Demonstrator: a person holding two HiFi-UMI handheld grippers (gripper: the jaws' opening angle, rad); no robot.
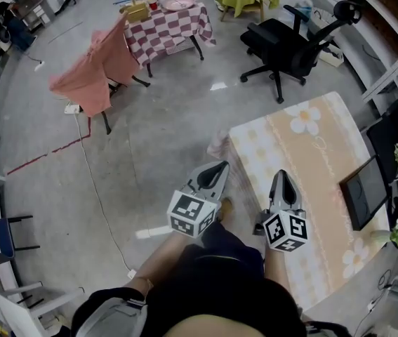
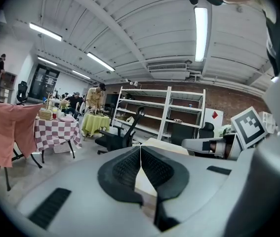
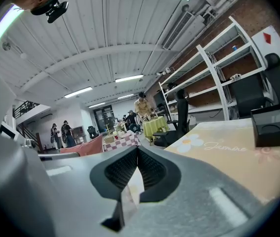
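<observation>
The left gripper (image 1: pixel 220 166) has its jaws pressed together with nothing between them, and so does the right gripper (image 1: pixel 281 175). The right one hangs over the near left part of a table (image 1: pixel 311 163), the left one just off that table's left edge, above the concrete floor. The table wears a peach-and-cream cloth printed with white daisies and pale script. A black tray (image 1: pixel 364 192) lies at its right edge.

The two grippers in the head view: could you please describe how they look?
The left gripper and right gripper are both grey, tapering bodies with black ribbed pads at the jaws. Each carries a white cube with black square markers at the rear. The person wears dark clothing.
</observation>
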